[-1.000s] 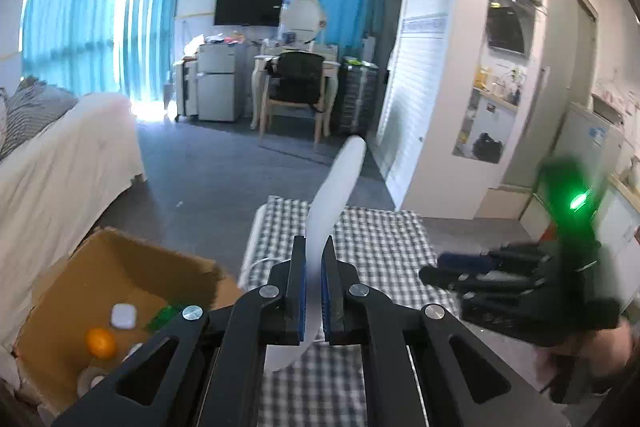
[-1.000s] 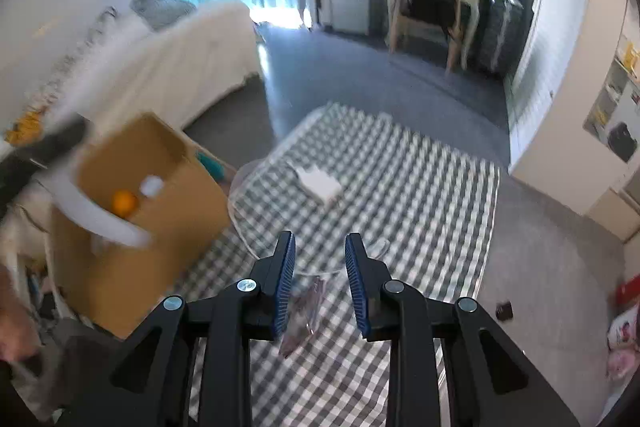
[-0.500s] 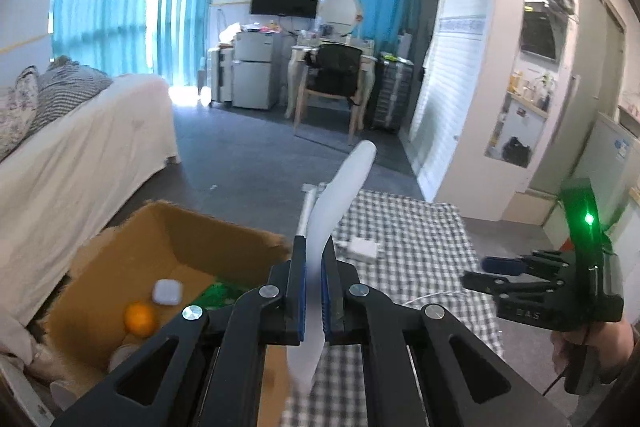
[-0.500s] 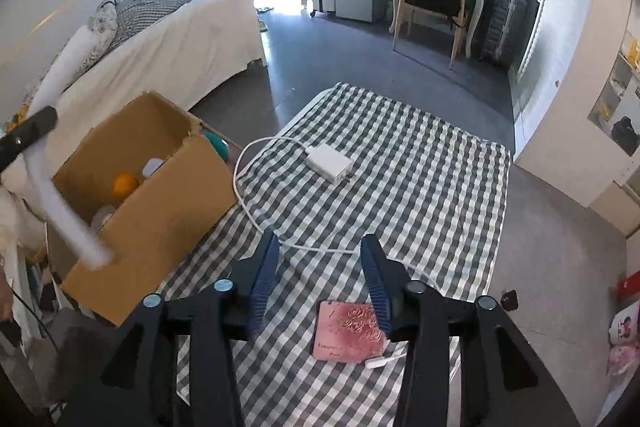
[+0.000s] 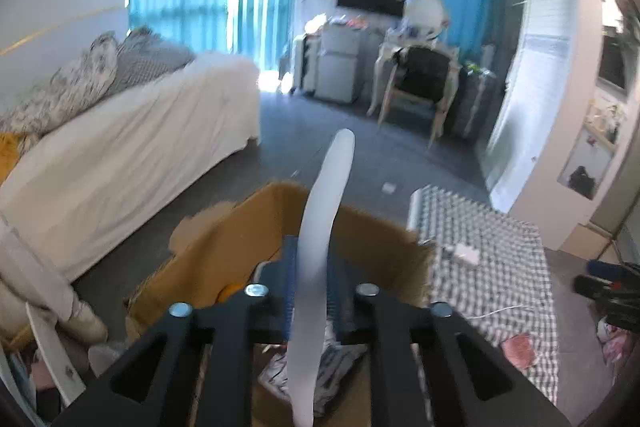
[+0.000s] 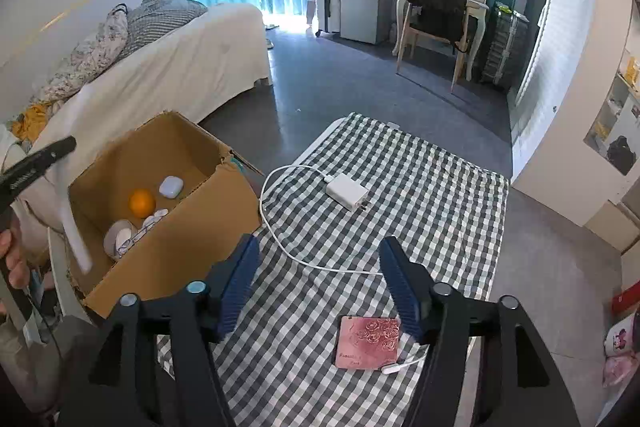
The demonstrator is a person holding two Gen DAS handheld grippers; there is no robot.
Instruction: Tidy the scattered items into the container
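My left gripper (image 5: 312, 267) hangs over the open cardboard box (image 5: 248, 235). Its jaws are opening, and a long white curved strip (image 5: 328, 195) stands loose between them. In the right wrist view that strip (image 6: 74, 227) dangles at the box's (image 6: 176, 247) left side. Inside the box lie an orange (image 6: 142, 203), a pale earbud case (image 6: 171, 185) and a tape roll (image 6: 120, 237). My right gripper (image 6: 320, 247) is opening wide above the checked cloth (image 6: 420, 187), with nothing between its pads. A pink card (image 6: 370, 341) lies flat by its right finger. A white charger (image 6: 346, 191) trails its cable (image 6: 280, 239).
A bed with a white cover (image 6: 180, 67) runs along the left, behind the box. A desk and chair (image 6: 440, 15) and a small fridge (image 6: 360, 3) stand at the far wall. Grey floor surrounds the cloth. A hand (image 6: 16, 259) shows at the left edge.
My left gripper swung left from over the cloth to above the box, and its jaws parted around the strip. My right gripper opened, and the pink card now lies on the cloth.
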